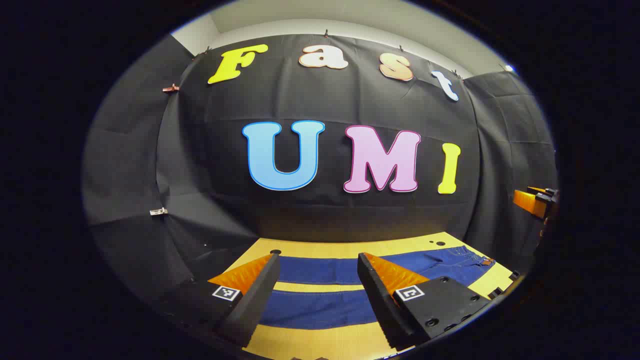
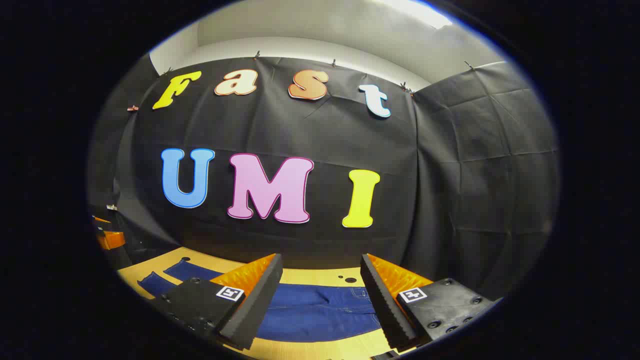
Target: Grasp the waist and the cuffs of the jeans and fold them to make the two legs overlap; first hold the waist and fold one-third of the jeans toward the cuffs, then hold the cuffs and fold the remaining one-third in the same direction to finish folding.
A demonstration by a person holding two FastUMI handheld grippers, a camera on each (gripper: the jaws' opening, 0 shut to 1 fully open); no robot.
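Your table (image 1: 350, 248) carries the jeans (image 1: 320, 305) spread flat and full length, the two legs lying side by side with a strip of bare wood between them, so nothing has been folded yet. That flat layout looks deliberate: it gives you every edge to reach for. In the left gripper view the legs run across below you and the waist (image 1: 470, 260) sits off to the right; in the right gripper view the waist end (image 2: 320, 305) lies straight ahead and the cuffs (image 2: 165, 277) trail away to the left. Your left gripper (image 1: 317, 290) hangs above the legs with its fingers spread wide, holding nothing. Your right gripper (image 2: 320, 295) hangs above the waist, likewise spread and empty. Judging by that split, you are placed to take one end each for the lengthwise fold.
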